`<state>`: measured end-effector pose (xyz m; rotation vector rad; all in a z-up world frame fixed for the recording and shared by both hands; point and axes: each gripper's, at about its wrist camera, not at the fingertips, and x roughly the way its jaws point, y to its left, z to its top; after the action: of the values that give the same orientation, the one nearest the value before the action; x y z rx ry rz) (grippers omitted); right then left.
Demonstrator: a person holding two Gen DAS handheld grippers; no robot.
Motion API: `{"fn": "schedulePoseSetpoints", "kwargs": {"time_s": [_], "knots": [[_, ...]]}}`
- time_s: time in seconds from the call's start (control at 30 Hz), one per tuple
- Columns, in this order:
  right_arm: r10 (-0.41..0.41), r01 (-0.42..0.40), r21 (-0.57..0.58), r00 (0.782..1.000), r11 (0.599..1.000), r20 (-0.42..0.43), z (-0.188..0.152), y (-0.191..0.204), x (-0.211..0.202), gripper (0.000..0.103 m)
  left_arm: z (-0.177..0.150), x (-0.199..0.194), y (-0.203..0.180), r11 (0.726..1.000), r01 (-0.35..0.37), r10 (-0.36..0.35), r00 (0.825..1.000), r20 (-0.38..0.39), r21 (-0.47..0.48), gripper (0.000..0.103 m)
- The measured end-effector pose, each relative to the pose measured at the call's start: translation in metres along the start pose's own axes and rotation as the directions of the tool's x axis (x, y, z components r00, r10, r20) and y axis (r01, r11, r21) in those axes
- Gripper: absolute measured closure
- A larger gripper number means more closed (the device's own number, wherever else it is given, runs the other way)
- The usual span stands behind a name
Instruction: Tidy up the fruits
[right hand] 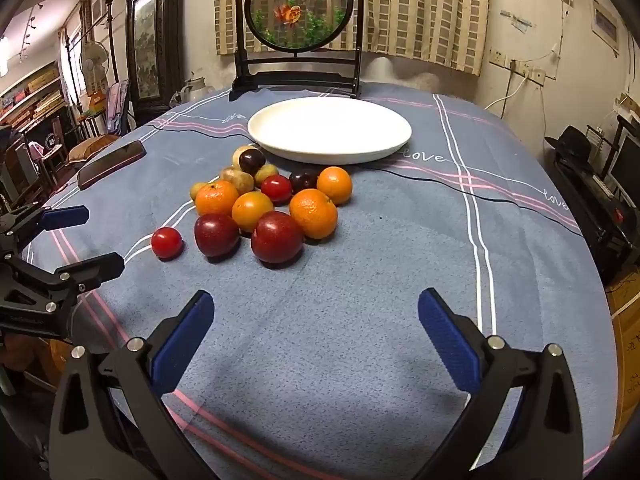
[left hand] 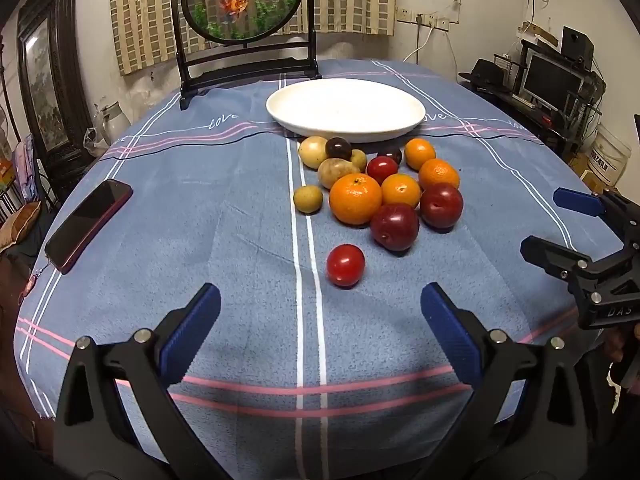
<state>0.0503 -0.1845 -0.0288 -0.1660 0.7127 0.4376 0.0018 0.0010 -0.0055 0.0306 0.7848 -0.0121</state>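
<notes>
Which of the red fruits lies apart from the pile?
The small red tomato, alone on the cloth nearest the left gripper; the other red fruits touch the pile.

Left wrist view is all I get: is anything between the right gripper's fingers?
Observer: No. The right gripper is open, with only bare cloth between its fingers.
Operator: Which fruit lies most directly ahead of it?
Observer: The plum at the near edge of the pile, a little left of the gripper's centre line.
</notes>
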Motion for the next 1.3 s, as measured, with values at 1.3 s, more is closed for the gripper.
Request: {"fn": "schedulePoseSetpoints", "kwargs": {"time_s": [1.3], "knots": [[0.004,-0.004,0.004,1.0,1.0,-0.002,-0.0016,-0.0023,-0.0017,0.001,-0.0023,0.0055,0.0033,1.0,0.0,0.0,1.0,-0.018,-0.006,0.002]]}}
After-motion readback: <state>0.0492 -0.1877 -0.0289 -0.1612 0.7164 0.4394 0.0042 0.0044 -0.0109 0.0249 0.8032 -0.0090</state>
